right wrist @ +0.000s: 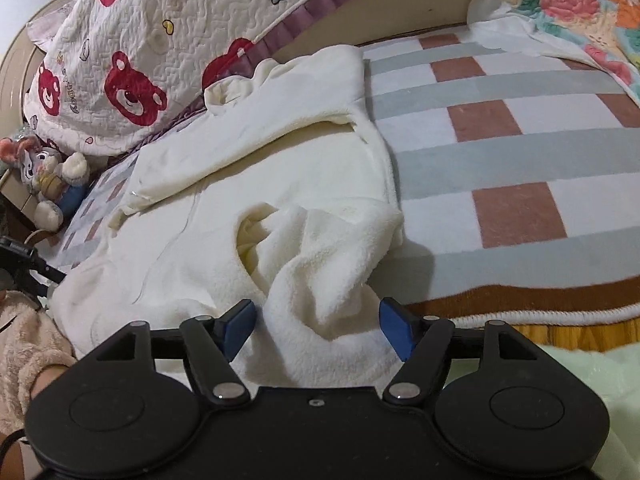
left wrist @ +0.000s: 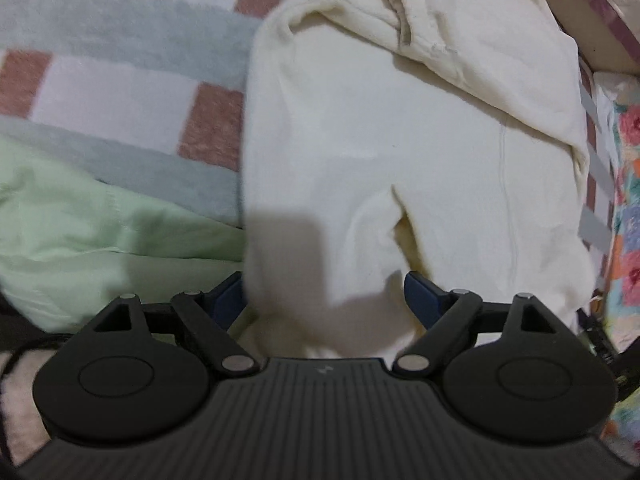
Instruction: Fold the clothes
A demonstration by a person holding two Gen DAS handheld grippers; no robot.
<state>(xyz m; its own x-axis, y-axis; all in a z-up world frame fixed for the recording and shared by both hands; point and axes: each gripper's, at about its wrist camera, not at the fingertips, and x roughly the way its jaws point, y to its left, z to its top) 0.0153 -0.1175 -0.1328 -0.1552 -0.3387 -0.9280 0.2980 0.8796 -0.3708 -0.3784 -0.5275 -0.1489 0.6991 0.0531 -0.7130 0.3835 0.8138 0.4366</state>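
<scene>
Lying across the middle of both frames: a cream fleece garment (left wrist: 400, 140) (right wrist: 248, 200), spread on a checked blanket (left wrist: 100, 92) (right wrist: 500, 128) so that its panels can be laid flat on one another. Already crossing the upper part of the body, a sleeve (right wrist: 256, 120), seemingly brought in to narrow the shape.

Hanging over the near hem at the bottom of the left wrist frame, the left gripper (left wrist: 324, 300), jaws standing wide with cloth bunched between the blue pads (left wrist: 420, 300) (no pressing visible, so judged as not gripping). Same in the right wrist frame: right gripper (right wrist: 316, 326) straddling a rumpled ridge of fleece at lower centre, pads (right wrist: 394, 326) spread apart and clear of the pile on either side.

Resting in the lower left of the left wrist frame, just beside the cream piece, a pale green cloth (left wrist: 80, 232), probably waiting its turn. Leaning along the upper left of the right wrist frame, a bear-print quilt (right wrist: 132, 40), well out of the folding area.
</scene>
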